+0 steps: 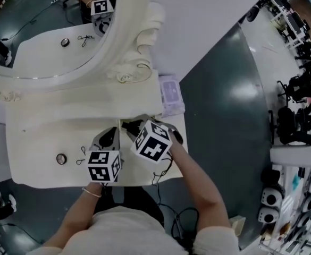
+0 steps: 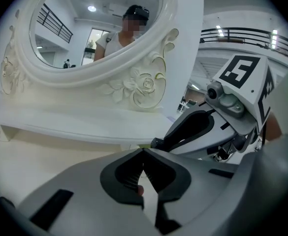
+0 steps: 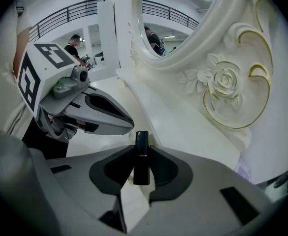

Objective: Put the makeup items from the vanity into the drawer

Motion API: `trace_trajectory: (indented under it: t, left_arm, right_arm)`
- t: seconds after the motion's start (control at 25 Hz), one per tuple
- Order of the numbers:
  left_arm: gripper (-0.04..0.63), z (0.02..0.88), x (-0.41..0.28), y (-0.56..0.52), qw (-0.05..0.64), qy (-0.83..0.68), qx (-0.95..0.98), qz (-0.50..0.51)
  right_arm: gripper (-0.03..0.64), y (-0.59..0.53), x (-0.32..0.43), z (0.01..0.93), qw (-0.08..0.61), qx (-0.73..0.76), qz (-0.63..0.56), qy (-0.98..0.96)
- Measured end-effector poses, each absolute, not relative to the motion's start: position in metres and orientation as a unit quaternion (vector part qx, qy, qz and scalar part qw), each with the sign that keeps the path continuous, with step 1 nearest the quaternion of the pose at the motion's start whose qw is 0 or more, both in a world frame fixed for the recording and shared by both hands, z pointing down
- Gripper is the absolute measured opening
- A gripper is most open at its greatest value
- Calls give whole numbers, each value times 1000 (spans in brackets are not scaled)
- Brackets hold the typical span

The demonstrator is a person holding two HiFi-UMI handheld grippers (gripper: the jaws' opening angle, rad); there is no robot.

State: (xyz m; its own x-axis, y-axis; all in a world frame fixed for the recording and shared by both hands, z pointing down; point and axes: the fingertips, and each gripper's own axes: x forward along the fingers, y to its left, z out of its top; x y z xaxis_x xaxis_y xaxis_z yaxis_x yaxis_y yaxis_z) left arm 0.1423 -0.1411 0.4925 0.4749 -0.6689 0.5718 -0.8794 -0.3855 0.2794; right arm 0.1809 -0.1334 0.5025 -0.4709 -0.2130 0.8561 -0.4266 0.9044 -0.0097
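The step in hand appeared to be the carry. The right gripper (image 3: 142,147) was closed on a lipstick (image 3: 142,161), a dark tube pinched at about half-width between the pads. It hung over the front of the vanity (image 1: 38,137), close to the raised part under the mirror (image 1: 49,31).

The tube's long axis ran along the line of the jaws. One end sat back in the throat and the other stuck out just past the tips, pointing toward the mirror's base and angled down. It lay straight in the grip, not skewed.

The left gripper (image 2: 144,152) had its jaws together at the tips and seemed to hold nothing. A small pinkish speck showed low between its pads, and what it was could not be told. It hung just beside the right gripper, with their noses nearly meeting.

No view clearly showed an open drawer. The next move therefore probably called for one to be opened, likely by the left gripper. The tube would then need to be tipped flat so that it lay along the drawer instead of standing on end.

A round pot (image 1: 61,159) and a looped tool (image 1: 81,155) lay on the vanity to the left, not yet put away.
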Motion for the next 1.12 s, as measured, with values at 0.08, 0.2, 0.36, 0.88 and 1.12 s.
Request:
trace_trajectory:
  t: [0.08,0.2,0.36,0.88,1.12]
  left_arm:
    - [2,493,145,-141,284,-479,808,190]
    - [2,494,149,-143,287,-481,806,191]
    - [2,496,154,-144,290,-482,805,190]
    - [2,498,155,-141,292,-484,802,192]
    - [2,498,153,-139,290,-485,802,192]
  right_arm:
    - [101,-134,183,503,479,183,103,-853]
    - [101,-137,185,504,484,176,83,-853]
    - [101,-141,187,506,487,173,70,-853]
    - [118,-137,193,511,476,176,83,-857]
    - [118,-137,194,510,472,182,87,-858]
